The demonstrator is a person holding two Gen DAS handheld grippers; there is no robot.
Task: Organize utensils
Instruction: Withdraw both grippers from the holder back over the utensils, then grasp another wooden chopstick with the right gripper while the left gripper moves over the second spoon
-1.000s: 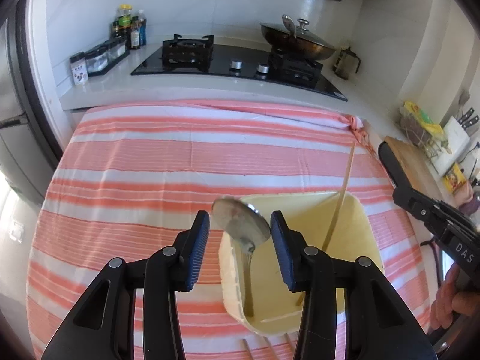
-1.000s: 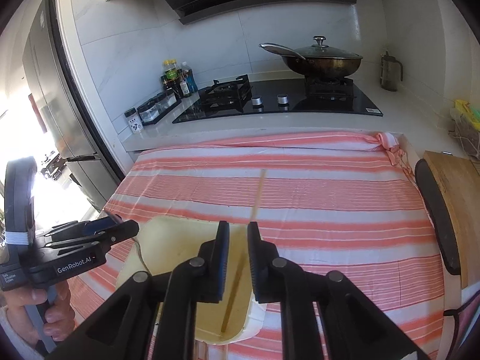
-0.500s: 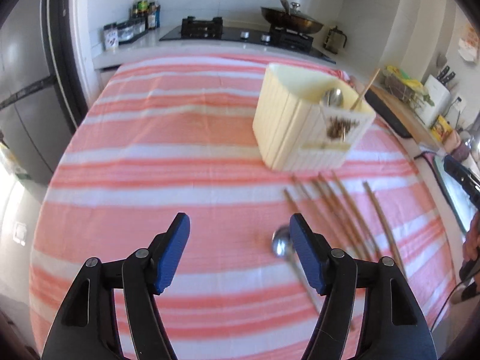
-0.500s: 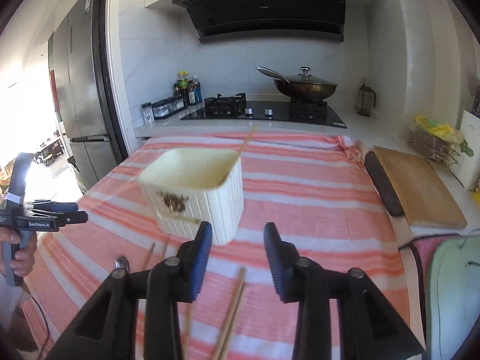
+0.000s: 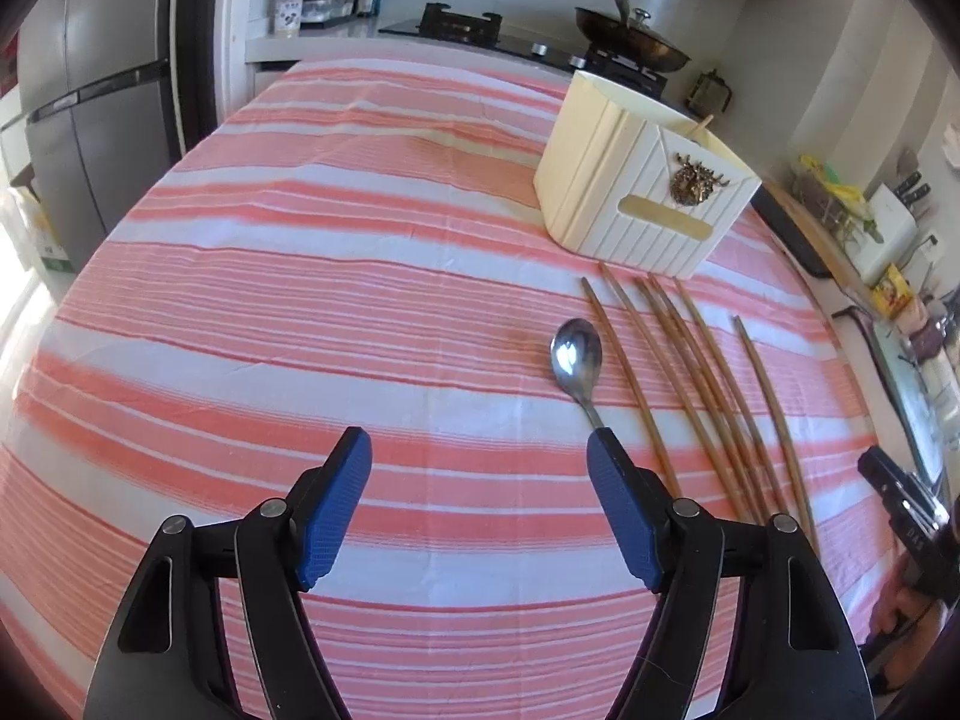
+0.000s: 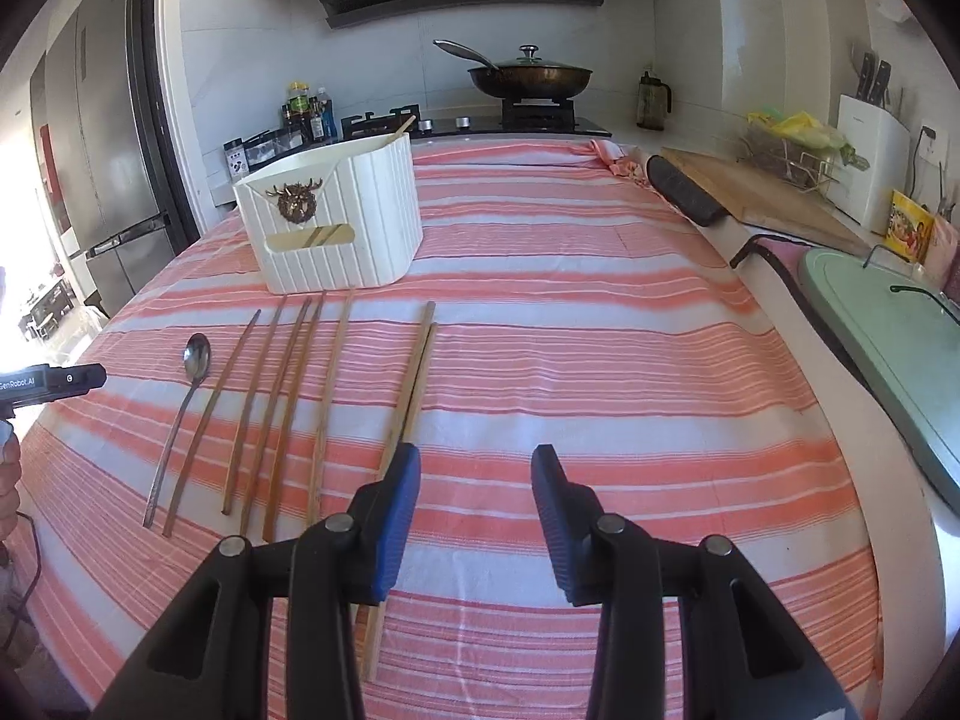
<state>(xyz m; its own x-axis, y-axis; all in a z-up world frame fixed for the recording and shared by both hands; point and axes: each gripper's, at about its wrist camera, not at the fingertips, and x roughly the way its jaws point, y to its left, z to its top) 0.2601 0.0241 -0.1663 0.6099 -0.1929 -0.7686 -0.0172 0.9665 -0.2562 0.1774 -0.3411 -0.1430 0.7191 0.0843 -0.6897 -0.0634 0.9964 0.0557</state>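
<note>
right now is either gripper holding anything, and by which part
Nothing is held. The left gripper and right gripper are both open and empty; the spoon and chopsticks lie on the cloth.

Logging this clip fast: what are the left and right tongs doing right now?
Left tongs: open, empty, above the cloth beside the spoon.
Right tongs: open, empty, beside a chopstick pair.

"GenRobot.AI" in white on the black left gripper [image 6: 51,381] body, other labels too blurred
</note>
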